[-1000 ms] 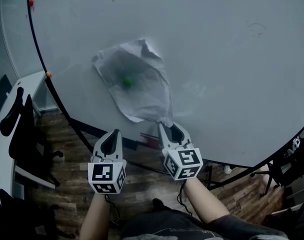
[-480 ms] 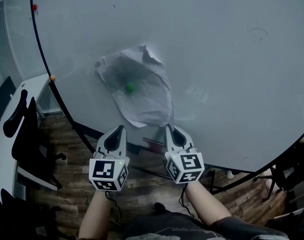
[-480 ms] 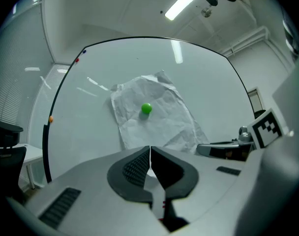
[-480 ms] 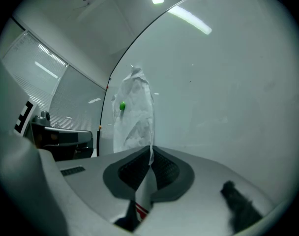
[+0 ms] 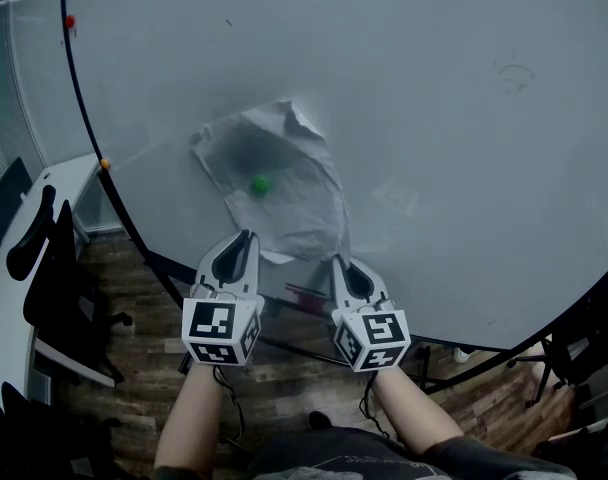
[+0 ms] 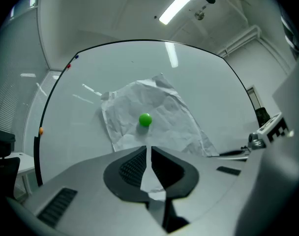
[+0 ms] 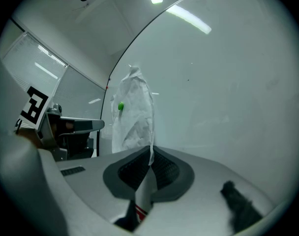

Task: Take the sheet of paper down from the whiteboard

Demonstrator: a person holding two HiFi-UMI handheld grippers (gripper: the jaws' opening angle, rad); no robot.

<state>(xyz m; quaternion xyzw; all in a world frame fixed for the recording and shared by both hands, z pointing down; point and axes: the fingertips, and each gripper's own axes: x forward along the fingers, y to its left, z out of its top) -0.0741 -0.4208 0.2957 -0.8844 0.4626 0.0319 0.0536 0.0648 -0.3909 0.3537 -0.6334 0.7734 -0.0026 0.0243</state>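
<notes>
A crumpled white sheet of paper (image 5: 289, 203) hangs on the whiteboard (image 5: 444, 118), pinned by a green round magnet (image 5: 259, 183). My right gripper (image 5: 339, 261) is at the sheet's lower right corner. Its jaws have just been closing and now pinch that corner; in the right gripper view the paper (image 7: 134, 117) runs down into the shut right gripper (image 7: 150, 152). My left gripper (image 5: 246, 236) is shut just beside the sheet's lower left edge, with nothing seen held. In the left gripper view the paper (image 6: 164, 112) and magnet (image 6: 145, 120) lie straight ahead of the left gripper (image 6: 149, 149).
A marker tray with red markers (image 5: 302, 293) runs under the board, just below both grippers. Small magnets (image 5: 69, 20) sit near the board's left edge. Black office chairs (image 5: 44, 258) and a white desk stand at the left, on a wooden floor.
The right gripper's jaws, open a second ago, have shut on the paper's lower right corner. The left gripper, shut throughout, has risen towards the sheet's lower left edge.
</notes>
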